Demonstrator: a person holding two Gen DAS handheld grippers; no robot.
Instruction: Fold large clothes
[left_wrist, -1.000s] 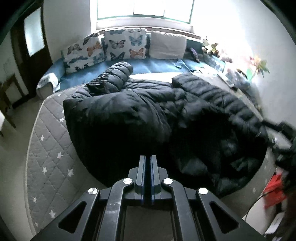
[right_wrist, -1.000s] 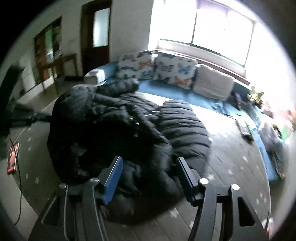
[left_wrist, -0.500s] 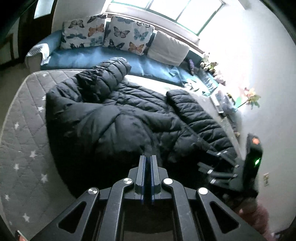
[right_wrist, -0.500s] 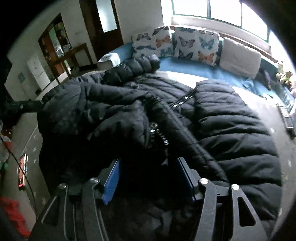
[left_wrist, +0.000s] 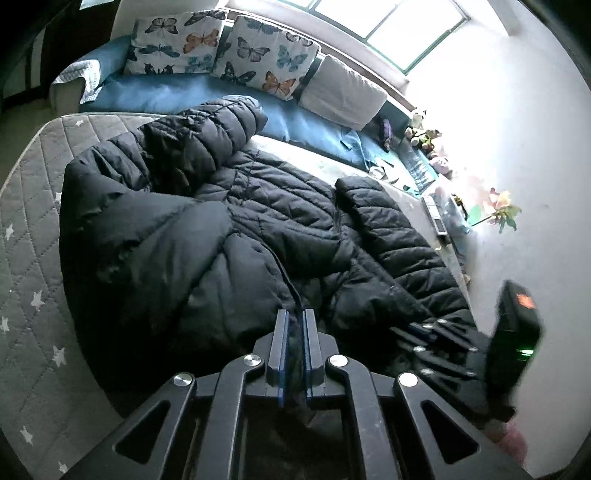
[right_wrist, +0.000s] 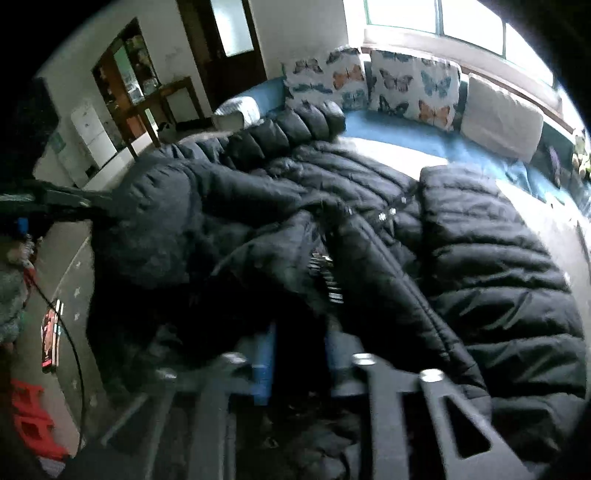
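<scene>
A large black puffer jacket (left_wrist: 229, 229) lies spread over a grey quilted mattress (left_wrist: 29, 258) with white stars. My left gripper (left_wrist: 295, 317) is shut on the jacket's near hem, with dark fabric pinched between its blue pads. My right gripper (right_wrist: 299, 332) is low over the jacket (right_wrist: 369, 236) near its snap-button front edge; its blue pads stand narrowly apart with dark fabric between them, and blur hides whether they clamp it. The right gripper also shows at the lower right of the left wrist view (left_wrist: 436, 339).
A blue couch (left_wrist: 155, 92) with butterfly cushions (left_wrist: 258, 55) and a white cushion (left_wrist: 343, 96) runs along the back under a window. Toys and small items (left_wrist: 436, 147) line the right side. A phone (right_wrist: 50, 339), a cable and a red object (right_wrist: 29, 424) lie on the floor at left.
My right gripper has dropped onto the jacket's front edge and its pads have narrowed from wide open. My left gripper stays shut on the hem and has swung leftward.
</scene>
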